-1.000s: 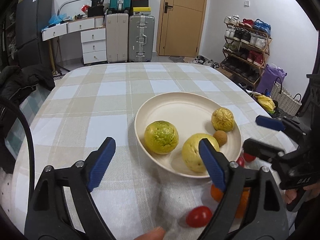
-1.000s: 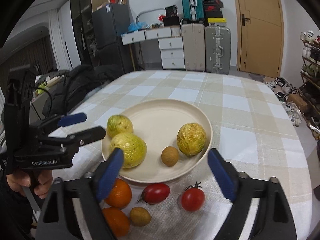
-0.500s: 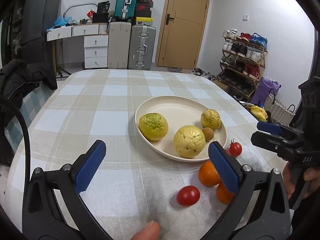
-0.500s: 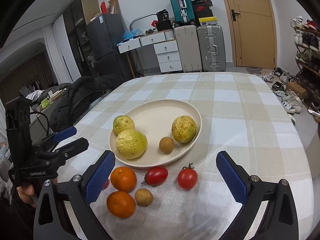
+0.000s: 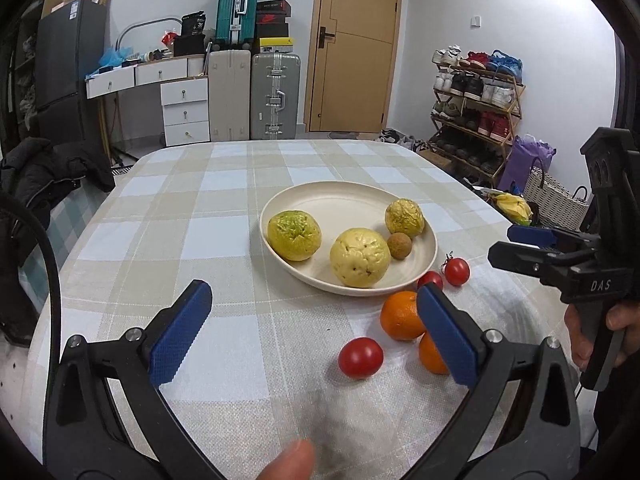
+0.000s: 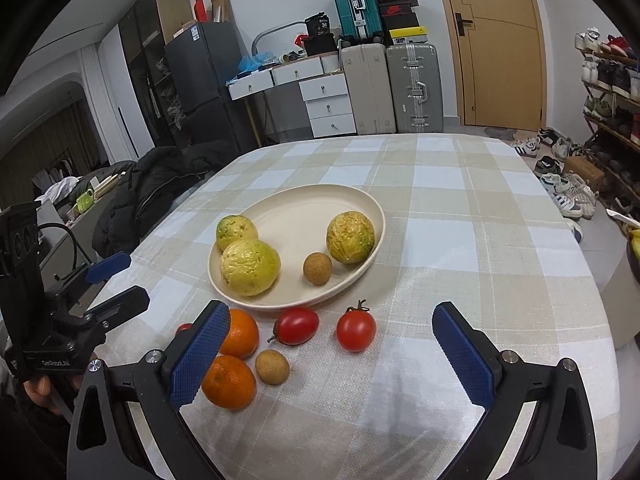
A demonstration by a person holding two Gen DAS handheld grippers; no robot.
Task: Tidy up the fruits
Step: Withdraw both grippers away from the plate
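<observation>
Left gripper (image 5: 312, 332): blue-padded jaws spread wide, holding nothing, above the checked beige-and-white tablecloth (image 5: 168, 216).
Right gripper (image 6: 332, 352): blue-padded jaws spread wide, empty, above the loose fruit.
Round cream plate (image 6: 344, 200): mid-table; holds three wrinkled yellow-green fruits (image 6: 250, 266) and one small brown round fruit (image 6: 317, 268).
Loose fruit: two oranges (image 6: 229, 382), three red tomatoes (image 6: 356, 330) and one small tan fruit (image 6: 272, 367) lie on the cloth just beside the plate's near rim.
Task status: judged part-done; the loose fruit is not yet on the plate.
Risk, rolling: round fruit, nudged by a pad, may roll toward the table edge.
Risk, crushing: a hard squeeze may split a tomato.
Risk, crowding: oranges lie touching; one closing pad may push the neighbour away.
</observation>
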